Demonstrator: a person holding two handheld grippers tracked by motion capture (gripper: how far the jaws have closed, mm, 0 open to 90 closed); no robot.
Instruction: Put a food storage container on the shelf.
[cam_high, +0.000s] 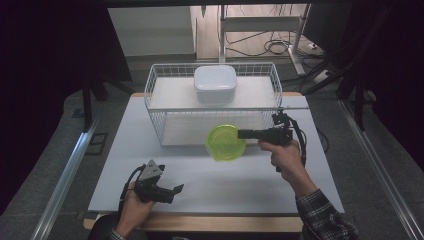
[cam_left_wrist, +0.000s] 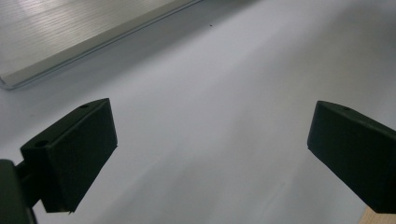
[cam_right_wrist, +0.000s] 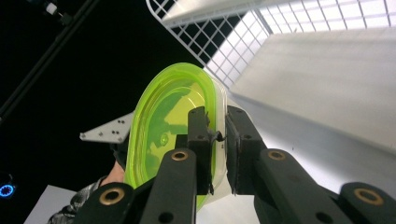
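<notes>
One box is already up on the rack (cam_high: 159, 80): the white box (cam_high: 215, 83) sits on the upper shelf, toward the back middle. The second, a green-lidded box (cam_high: 226, 142), is in play now, clamped by its edge in the right gripper (cam_high: 242, 133), jaws pressed together on the rim, lid standing on edge and turned toward the person's left. In the right gripper view the green-lidded box (cam_right_wrist: 175, 130) hangs clear off the table (cam_high: 210, 175), just in front of the rack's wire front. So by my reading we're about halfway: pick-up done, placing still to come. Whether it's headed for the top shelf beside the white box or the lower shelf (cam_high: 180, 132), I can't say. Over on the other side, the left gripper (cam_high: 176, 190) idles low near the front edge, jaws wide apart with nothing between them, bare table below. Room to move? Plenty of open table in front and to the left. The tight spots are the rack's front top wire and its wire sides; the lower opening looks shallow for a box on edge, and up top the white box takes the centre, leaving space either side.
</notes>
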